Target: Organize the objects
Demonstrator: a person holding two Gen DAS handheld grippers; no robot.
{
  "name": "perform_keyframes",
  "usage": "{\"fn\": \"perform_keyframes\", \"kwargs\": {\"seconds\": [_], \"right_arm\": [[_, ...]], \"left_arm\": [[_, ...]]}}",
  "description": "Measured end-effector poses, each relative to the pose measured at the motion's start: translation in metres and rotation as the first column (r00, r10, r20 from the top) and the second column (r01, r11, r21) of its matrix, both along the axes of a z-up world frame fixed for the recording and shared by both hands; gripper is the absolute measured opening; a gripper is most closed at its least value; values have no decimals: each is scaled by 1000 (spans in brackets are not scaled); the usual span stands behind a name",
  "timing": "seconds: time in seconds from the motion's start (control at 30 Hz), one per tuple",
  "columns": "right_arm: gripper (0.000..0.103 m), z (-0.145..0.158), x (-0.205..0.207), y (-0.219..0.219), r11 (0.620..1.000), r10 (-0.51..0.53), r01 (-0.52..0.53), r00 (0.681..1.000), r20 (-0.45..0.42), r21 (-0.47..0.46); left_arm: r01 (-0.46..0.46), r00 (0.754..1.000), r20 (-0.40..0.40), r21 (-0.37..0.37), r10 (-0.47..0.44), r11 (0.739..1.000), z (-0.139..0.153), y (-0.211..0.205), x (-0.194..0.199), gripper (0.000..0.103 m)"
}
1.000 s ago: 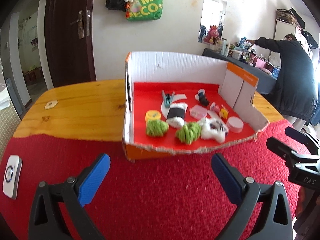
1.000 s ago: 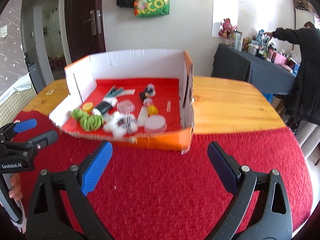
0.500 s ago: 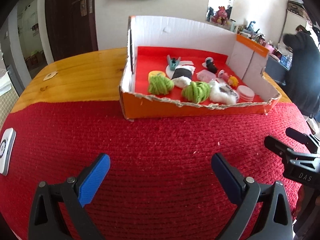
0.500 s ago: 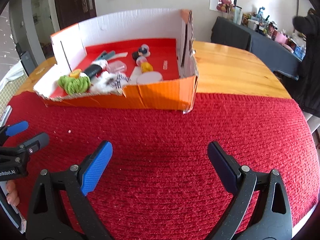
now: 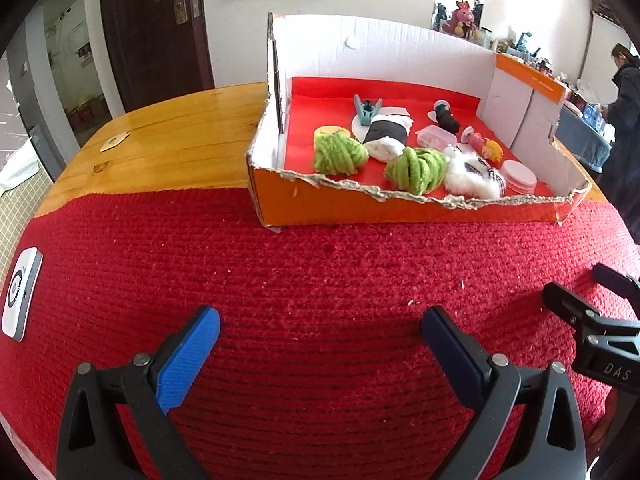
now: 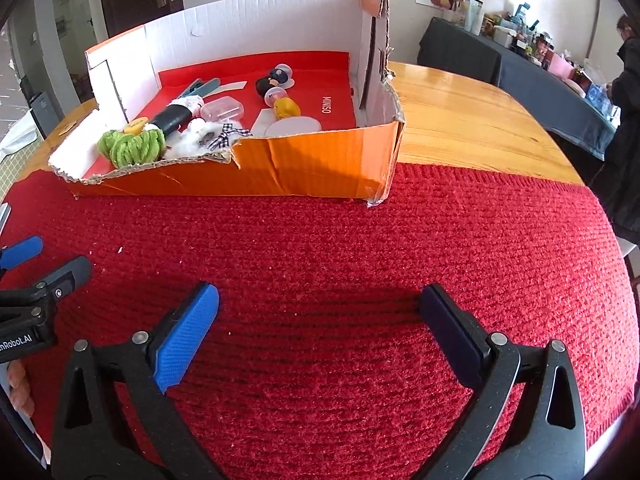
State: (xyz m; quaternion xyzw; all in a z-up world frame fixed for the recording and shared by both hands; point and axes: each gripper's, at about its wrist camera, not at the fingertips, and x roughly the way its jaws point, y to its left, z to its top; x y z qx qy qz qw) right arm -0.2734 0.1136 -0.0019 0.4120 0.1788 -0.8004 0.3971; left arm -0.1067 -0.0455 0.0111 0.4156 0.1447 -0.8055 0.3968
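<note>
An orange cardboard box (image 5: 400, 212) with white walls stands on the table, also in the right wrist view (image 6: 304, 168). In it lie two green yarn scrunchies (image 5: 416, 170), a white fluffy hair tie (image 5: 472, 178), a black-and-white roll (image 5: 386, 134), a teal clip (image 5: 366, 108), a clear case (image 5: 434, 136), small figures (image 5: 490, 150) and a white round pad (image 5: 518, 174). My left gripper (image 5: 320, 336) is open and empty above the red mat, well short of the box. My right gripper (image 6: 320, 312) is open and empty, also over the mat.
A red knitted mat (image 5: 320, 272) covers the near half of the wooden table (image 5: 168, 148). A white device (image 5: 20, 300) lies on the mat's left edge. A small tag (image 5: 114, 142) lies on the wood. A person (image 5: 624, 132) stands at a cluttered counter far right.
Both grippers have dropped lower and drawn back from the box, which now sits higher and farther in both views. Both stayed open and empty.
</note>
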Motion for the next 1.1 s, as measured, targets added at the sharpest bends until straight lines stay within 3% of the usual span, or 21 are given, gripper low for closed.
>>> {"fn": "perform_keyframes", "kwargs": {"seconds": [1.1], "right_arm": [[103, 1, 4, -3, 1000, -25, 25, 1000, -12, 3]], "left_arm": [[-5, 1000, -4, -18, 5, 1000, -3, 5, -7, 103]]}}
